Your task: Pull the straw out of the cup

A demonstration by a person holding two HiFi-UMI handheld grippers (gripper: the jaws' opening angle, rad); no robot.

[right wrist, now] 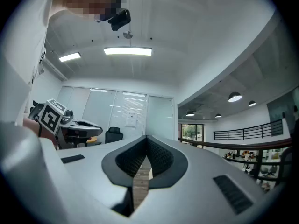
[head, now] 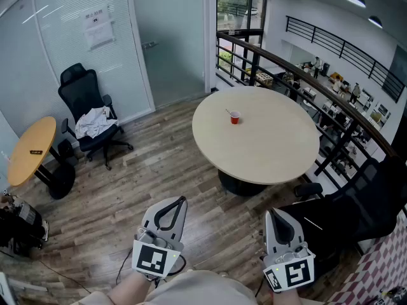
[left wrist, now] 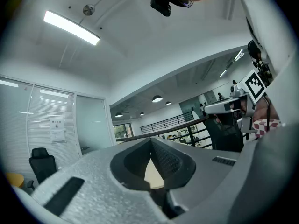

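A small red cup [head: 234, 117] stands on the round beige table [head: 267, 145], toward its far side, with a pale straw [head: 229, 112] leaning out to the left. Both grippers are held low near my body, far short of the table. My left gripper [head: 182, 199] has its jaws together with nothing between them, and its tips meet in the left gripper view [left wrist: 150, 139]. My right gripper [head: 269, 212] is shut and empty too, its tips touching in the right gripper view [right wrist: 146, 137]. The cup shows in neither gripper view.
A black office chair [head: 89, 110] with a cloth on it stands at the left by a glass wall. A yellow side table [head: 30, 149] is further left. A dark railing [head: 305, 75] runs behind the round table. Another black chair [head: 356, 202] sits at the right.
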